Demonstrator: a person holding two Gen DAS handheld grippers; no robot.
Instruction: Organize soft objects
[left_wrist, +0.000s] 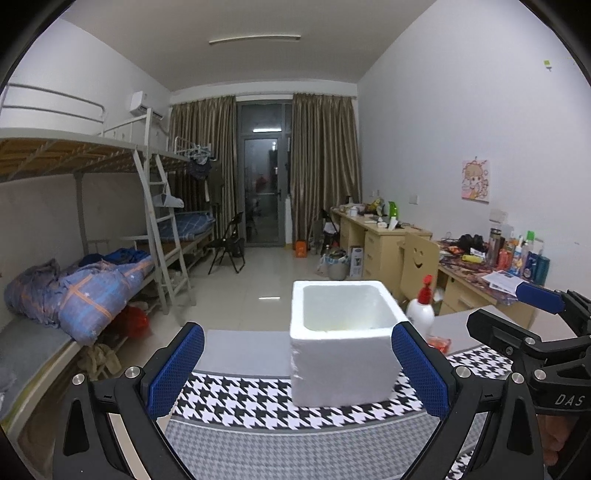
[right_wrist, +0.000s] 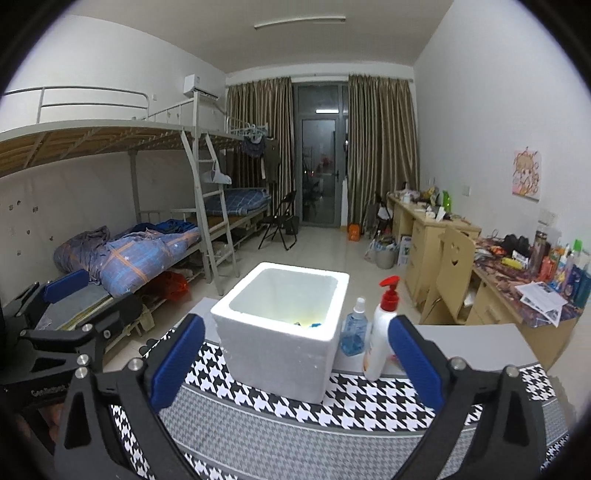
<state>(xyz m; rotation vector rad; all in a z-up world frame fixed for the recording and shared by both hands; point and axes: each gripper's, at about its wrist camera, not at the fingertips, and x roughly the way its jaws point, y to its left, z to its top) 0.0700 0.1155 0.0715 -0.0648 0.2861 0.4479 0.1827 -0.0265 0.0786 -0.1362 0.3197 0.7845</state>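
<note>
Right wrist view: both grippers, right and left, are held wide and empty before the box at 12 o'clock; another soft object must be found next.

A grey table is carrying a black-and-white houndstooth cloth with grey woven bands, which is covering its near part. A white square foam box is sitting on the cloth toward the far edge (small blue and yellow bits are showing inside). Just right of it, a clear blue spray bottle and a white pump bottle with a red top are standing upright.
</note>
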